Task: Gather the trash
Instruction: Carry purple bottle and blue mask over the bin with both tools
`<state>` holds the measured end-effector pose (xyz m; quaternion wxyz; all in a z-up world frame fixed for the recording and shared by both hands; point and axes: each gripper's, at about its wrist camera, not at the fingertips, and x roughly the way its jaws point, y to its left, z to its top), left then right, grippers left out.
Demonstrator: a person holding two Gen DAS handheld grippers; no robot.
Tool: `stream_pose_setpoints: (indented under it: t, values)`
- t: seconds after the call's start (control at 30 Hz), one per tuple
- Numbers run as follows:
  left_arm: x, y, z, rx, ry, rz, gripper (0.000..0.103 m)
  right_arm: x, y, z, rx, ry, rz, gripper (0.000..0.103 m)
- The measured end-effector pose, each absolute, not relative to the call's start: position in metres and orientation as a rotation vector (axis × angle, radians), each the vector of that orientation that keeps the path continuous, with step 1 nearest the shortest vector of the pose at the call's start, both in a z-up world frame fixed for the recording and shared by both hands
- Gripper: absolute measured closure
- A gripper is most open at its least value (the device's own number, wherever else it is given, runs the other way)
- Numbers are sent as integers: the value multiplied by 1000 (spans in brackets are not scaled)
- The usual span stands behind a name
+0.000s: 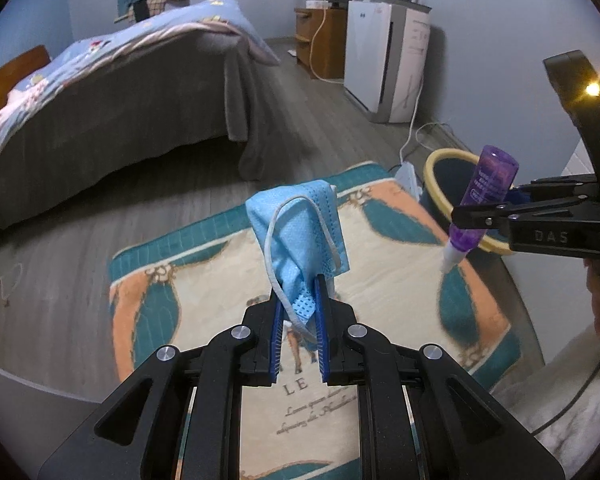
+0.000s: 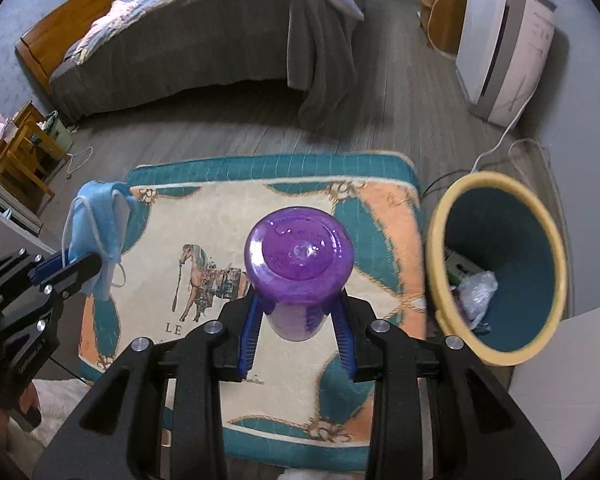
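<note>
My left gripper (image 1: 299, 292) is shut on a crumpled blue face mask (image 1: 300, 232) with white ear loops, held above the rug; it also shows in the right wrist view (image 2: 96, 220). My right gripper (image 2: 298, 300) is shut on a purple plastic bottle (image 2: 299, 252), seen bottom-first; in the left wrist view the bottle (image 1: 484, 196) hangs cap-down by the bin. A dark trash bin with a yellow rim (image 2: 452, 216) stands right of the rug and holds crumpled plastic and other trash (image 2: 474, 288).
A patterned rug with a horse picture (image 2: 228, 216) lies on the grey wood floor. A bed (image 1: 112, 92) stands beyond it. A white appliance (image 1: 384, 60) and cables (image 1: 414, 136) are by the far wall near the bin.
</note>
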<state>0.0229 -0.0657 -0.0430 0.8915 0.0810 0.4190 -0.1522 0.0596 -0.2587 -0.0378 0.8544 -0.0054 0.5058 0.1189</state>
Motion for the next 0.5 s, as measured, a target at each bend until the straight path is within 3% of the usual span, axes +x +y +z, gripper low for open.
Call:
stream_pose_setpoints:
  t: [0.5]
  values:
    - [17, -141, -19, 228, 825, -450, 88, 46, -363, -1, 82, 942, 110, 71]
